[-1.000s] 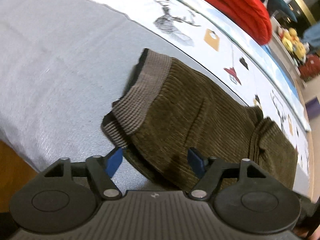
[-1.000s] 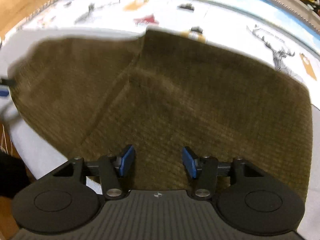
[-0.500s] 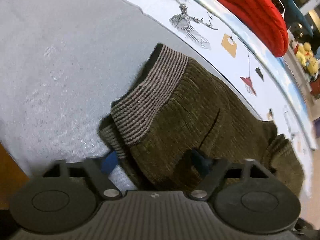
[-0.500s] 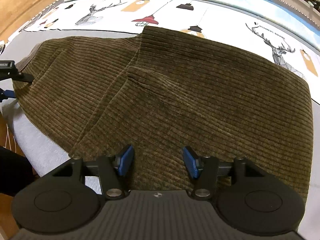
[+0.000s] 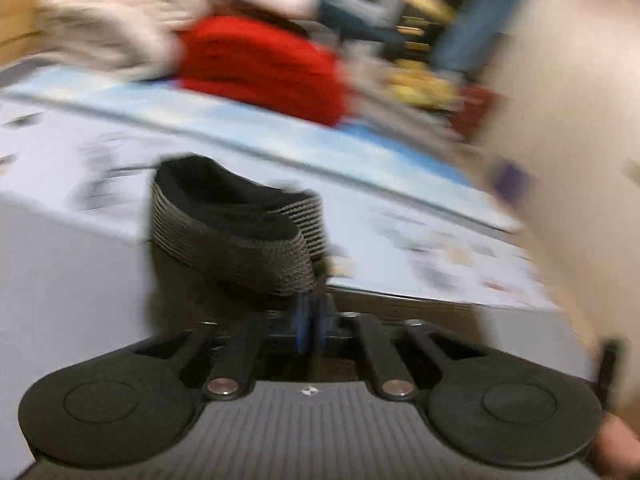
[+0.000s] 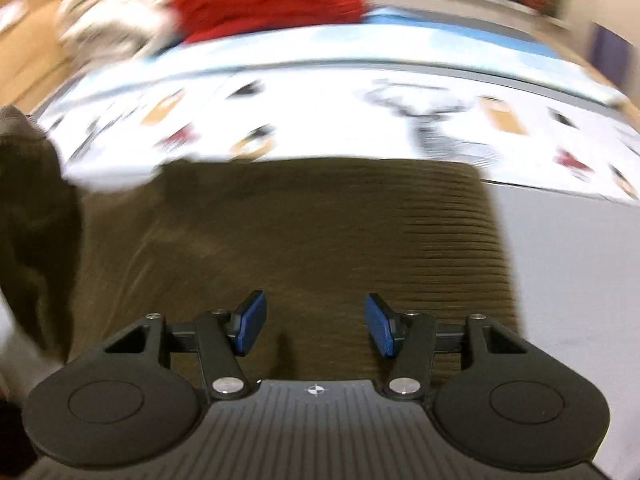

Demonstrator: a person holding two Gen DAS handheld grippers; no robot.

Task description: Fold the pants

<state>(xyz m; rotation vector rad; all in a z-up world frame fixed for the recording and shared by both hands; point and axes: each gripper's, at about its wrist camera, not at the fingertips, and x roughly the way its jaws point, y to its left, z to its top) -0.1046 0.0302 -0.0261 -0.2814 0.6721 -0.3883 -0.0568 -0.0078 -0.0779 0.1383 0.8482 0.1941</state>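
Observation:
Brown corduroy pants (image 6: 320, 232) lie on the grey sheet (image 6: 560, 264). My left gripper (image 5: 314, 320) is shut on the pants' striped ribbed waistband (image 5: 232, 240) and holds that end up off the bed; the band gapes open, showing a dark lining. In the right wrist view the raised end (image 6: 36, 200) hangs at the far left. My right gripper (image 6: 316, 324) hovers open just above the flat part of the pants, with only cloth beneath its blue pads (image 6: 250, 322). Both views are blurred by motion.
A white sheet printed with deer and lamps (image 6: 400, 120) covers the bed behind the pants. A folded red garment (image 5: 260, 64) and pale cloth (image 5: 112, 32) lie at the far edge, with yellow toys (image 5: 420, 84) beyond. A blurred beige shape (image 5: 560, 160) fills the right of the left wrist view.
My left gripper closed on the waistband and lifted it off the grey sheet, swinging to a flatter view. The right gripper shifted across the pants, staying open.

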